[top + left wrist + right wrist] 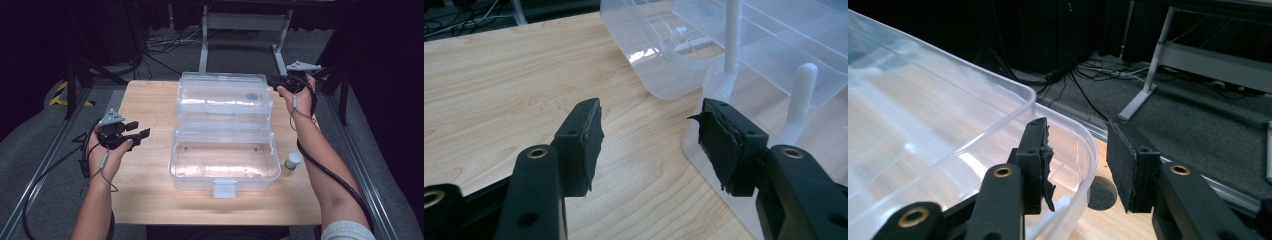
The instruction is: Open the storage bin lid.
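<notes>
Partly cropped, both tongs (pixel 649 135) (pixel 1078 165) spread, empty, beside the clear box (pixel 225 135).

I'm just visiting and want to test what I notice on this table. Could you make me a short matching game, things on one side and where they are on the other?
Things:
1. left gripper
2. right gripper
3. small white-capped bottle
4. clear plastic box

Places:
A. middle of the wooden table, lid open
B. at the far right corner of the open lid
C. standing right of the box
D. above the table's left part, open

Pairs: 1-D, 2-B, 3-C, 4-A
</notes>
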Motion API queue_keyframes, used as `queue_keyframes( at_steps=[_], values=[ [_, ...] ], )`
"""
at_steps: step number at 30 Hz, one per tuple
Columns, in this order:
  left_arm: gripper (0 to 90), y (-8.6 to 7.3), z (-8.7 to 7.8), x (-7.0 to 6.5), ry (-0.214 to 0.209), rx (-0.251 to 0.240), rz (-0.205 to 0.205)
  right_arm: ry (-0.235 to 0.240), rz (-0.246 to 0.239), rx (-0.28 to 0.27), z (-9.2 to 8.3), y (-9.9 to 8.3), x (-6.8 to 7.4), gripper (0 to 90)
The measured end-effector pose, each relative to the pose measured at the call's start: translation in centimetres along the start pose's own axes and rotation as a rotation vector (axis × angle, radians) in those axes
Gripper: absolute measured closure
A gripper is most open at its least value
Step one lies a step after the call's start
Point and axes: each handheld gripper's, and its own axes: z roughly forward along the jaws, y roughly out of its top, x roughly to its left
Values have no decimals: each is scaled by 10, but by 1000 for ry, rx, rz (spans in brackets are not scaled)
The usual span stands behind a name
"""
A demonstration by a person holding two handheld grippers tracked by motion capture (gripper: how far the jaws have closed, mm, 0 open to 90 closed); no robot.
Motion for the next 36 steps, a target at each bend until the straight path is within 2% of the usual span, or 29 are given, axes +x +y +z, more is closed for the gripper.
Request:
queue_keyframes(
  at_steps=[2, 7, 13, 16, 20, 24, 28, 30, 33, 36],
  values=[
    [436, 2, 1, -1, -4, 0, 7, -6, -10, -7, -8, -1, 0, 606],
    [436, 4, 2, -2, -11, -2, 9, 5, 0, -44, -30, -5, 1, 587],
    [438, 4, 6, -3, -19, 9, 12, 23, -32, -34, -51, -17, 5, 570],
    [438, 4, 6, -4, -19, 11, 17, 37, -11, -45, -62, -24, 5, 552],
    [436, 4, 7, -6, -46, 16, 7, 42, 6, -40, -73, -36, 4, 551],
    [436, 5, 8, -7, -48, 24, 12, 52, 20, -52, -81, -43, 6, 548],
    [437, 5, 9, -8, -46, 26, 15, 49, 2, -58, -92, -50, 9, 542],
    [437, 4, 9, -8, -48, 27, 14, 66, 21, -74, -96, -54, 10, 537],
    [437, 5, 9, -8, -46, 24, 14, 64, 13, -76, -100, -55, 12, 536],
    [438, 5, 9, -9, -50, 24, 17, 75, 8, -100, -106, -59, 16, 531]
  ],
)
